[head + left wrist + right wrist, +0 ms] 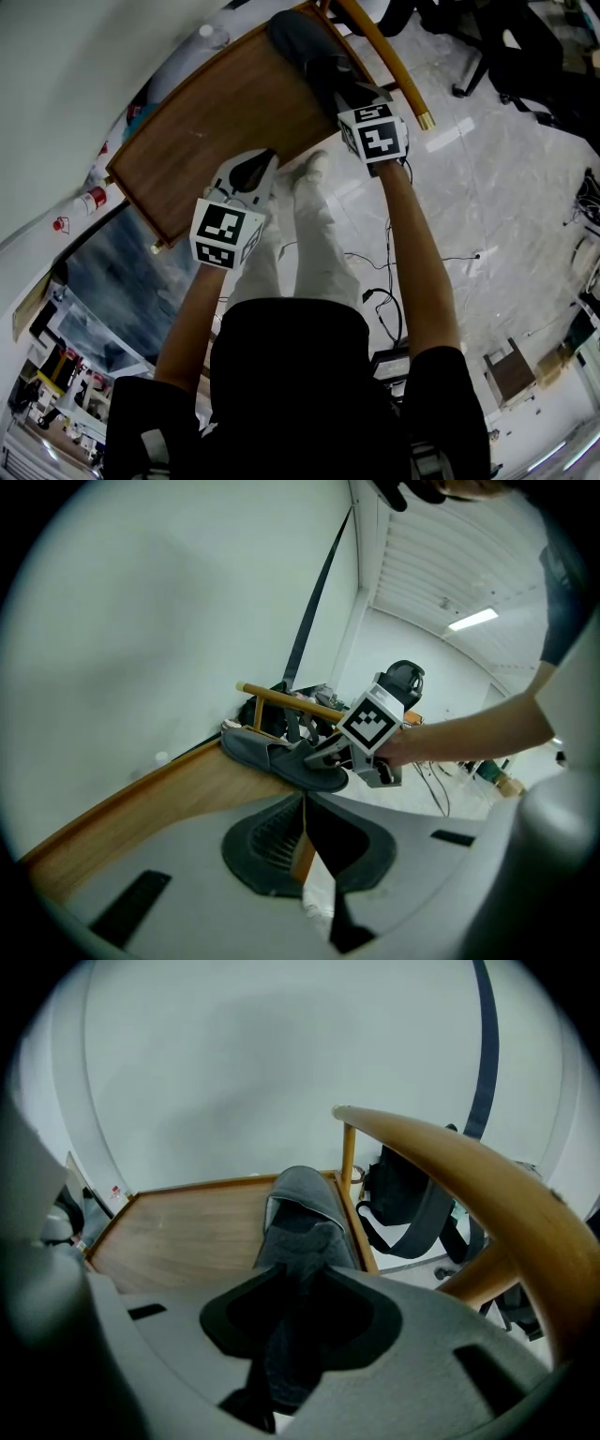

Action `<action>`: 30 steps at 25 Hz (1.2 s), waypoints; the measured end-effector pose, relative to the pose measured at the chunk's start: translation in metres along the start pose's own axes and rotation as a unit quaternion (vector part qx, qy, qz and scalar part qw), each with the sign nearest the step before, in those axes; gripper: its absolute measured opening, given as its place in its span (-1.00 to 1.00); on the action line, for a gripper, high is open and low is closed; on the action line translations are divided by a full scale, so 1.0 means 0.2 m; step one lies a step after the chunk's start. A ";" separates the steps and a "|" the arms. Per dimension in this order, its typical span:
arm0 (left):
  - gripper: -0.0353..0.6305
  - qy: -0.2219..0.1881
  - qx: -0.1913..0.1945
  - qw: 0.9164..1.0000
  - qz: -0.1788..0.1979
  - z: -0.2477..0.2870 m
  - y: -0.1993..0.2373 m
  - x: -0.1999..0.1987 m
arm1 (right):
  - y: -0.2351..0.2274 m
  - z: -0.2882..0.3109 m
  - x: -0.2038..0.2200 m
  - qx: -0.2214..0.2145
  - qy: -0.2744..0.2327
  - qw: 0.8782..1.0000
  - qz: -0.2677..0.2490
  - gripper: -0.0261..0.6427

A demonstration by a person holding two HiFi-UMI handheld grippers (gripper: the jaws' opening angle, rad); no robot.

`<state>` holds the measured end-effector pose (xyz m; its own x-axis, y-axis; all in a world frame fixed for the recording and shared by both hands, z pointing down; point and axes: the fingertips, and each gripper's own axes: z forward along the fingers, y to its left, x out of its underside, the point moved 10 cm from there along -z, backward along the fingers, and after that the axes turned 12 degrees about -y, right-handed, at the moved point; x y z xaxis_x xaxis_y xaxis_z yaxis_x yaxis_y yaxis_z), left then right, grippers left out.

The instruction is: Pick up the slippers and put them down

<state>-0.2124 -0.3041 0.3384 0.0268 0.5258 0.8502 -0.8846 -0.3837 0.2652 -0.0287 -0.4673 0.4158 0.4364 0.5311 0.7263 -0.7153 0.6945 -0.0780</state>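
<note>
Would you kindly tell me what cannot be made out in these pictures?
- Slipper, near end: in the head view it is hidden under the right gripper cube; in the right gripper view it is buried between the jaws.
- Slipper sole: no view shows whether it touches the table.
- Second slipper: in no view.
- Red-white item: too small in the head view to identify.
</note>
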 end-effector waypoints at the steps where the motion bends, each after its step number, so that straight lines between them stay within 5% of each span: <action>1: -0.86 0.000 0.000 1.000 0.001 0.00 0.00 0.00 | 0.00 0.00 0.00 0.001 -0.001 1.000 -0.002 -0.65; 11: -0.86 -0.005 -0.003 1.000 0.003 -0.01 0.00 -0.03 | 0.03 -0.03 -0.02 -0.003 0.012 1.000 0.000 -0.83; 30: -0.86 0.002 0.007 1.000 0.019 -0.13 -0.05 -0.04 | 0.15 -0.29 -0.03 0.015 -0.024 0.999 0.013 -0.86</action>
<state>-0.2169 -0.2844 0.3166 -0.0082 0.5130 0.8584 -0.8782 -0.4143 0.2392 -0.0210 -0.4222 0.3691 0.3911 0.5235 0.7569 -0.7427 0.6652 -0.0764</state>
